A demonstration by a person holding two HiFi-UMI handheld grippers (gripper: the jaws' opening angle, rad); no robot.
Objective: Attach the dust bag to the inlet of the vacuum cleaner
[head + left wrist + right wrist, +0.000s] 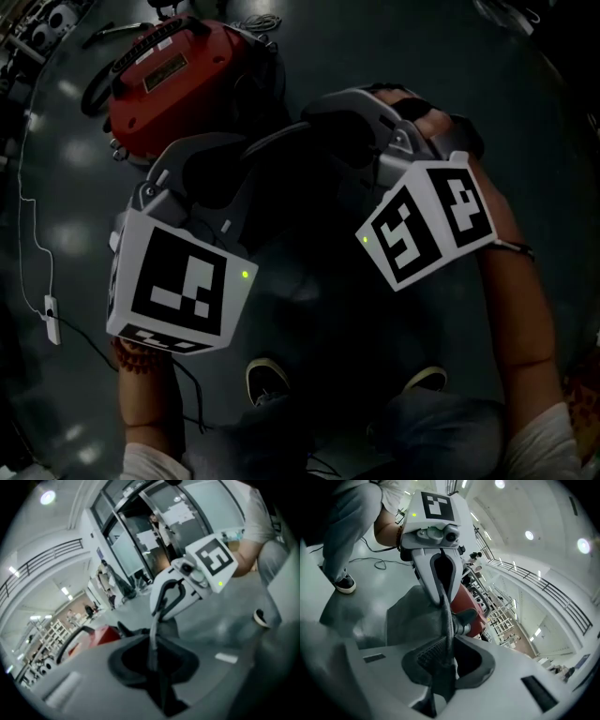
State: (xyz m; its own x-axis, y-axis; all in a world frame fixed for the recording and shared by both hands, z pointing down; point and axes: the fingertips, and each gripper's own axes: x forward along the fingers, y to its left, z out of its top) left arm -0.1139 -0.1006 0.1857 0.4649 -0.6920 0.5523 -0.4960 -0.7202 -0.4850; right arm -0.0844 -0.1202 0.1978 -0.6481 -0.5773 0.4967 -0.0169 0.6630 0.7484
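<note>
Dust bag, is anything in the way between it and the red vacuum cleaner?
Nothing visible is in the way. In the right gripper view the black inlet of the red vacuum cleaner sticks out just past the edge of the dust bag, nothing between them.

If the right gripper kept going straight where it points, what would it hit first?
Probably the left gripper, which faces it along the edge of the dust bag that both pinch; depth is unclear.

Left gripper (439,597) and right gripper (157,615) tilted downward, tips facing closely (jaws of each pinching dust bag (408,616))
</note>
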